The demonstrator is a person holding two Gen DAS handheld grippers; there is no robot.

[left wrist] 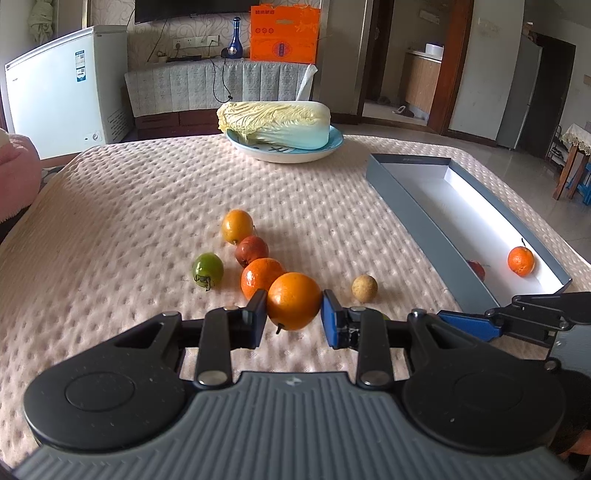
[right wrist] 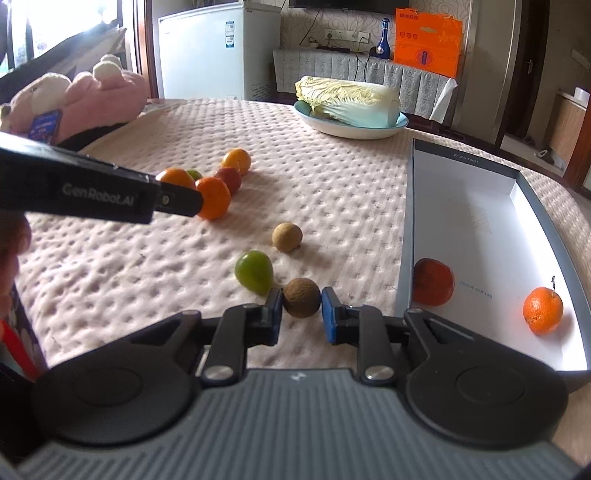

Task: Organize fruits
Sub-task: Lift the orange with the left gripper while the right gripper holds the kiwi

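Ribbed grey housing and two black discs fill the foreground of each wrist view, and just past them the left hand-held gripper (left wrist: 294,312) is clenched on an orange fruit (left wrist: 294,301), its pads pressing both sides and a short dark stem poking down toward the camera at the fruit's underside. Round as it is, that fruit shows no real long axis. Beyond it a loose line of fruit runs away up the bench: a mandarin (left wrist: 260,277) touching the held one, then a reddish-brown fruit (left wrist: 252,250), then a yellow-orange fruit (left wrist: 237,225), with a green fruit (left wrist: 207,270) off to the left and a small tan fruit (left wrist: 364,288) to the right. The right hand-held gripper (right wrist: 302,304) grips a small brown round fruit (right wrist: 301,297) that sits low on the cloth, a pear-shaped green fruit (right wrist: 255,272) just beside its left finger with the narrower end tilted up and away. A long grey box lid (right wrist: 404,236) with a white inside lies along the right side of the bench, its long axis running away from the camera; it holds a red fruit (right wrist: 433,281) against the near left wall and a stemmed mandarin (right wrist: 542,309) near the right wall. The bench (left wrist: 147,206) wears a pale pink dimpled cover. At its far edge a napa cabbage (left wrist: 275,123) lies sideways on a blue-rimmed plate (left wrist: 332,146). Behind stand a white chest freezer (left wrist: 62,88), an orange gift bag (left wrist: 284,33) and a blue bottle (left wrist: 235,38).
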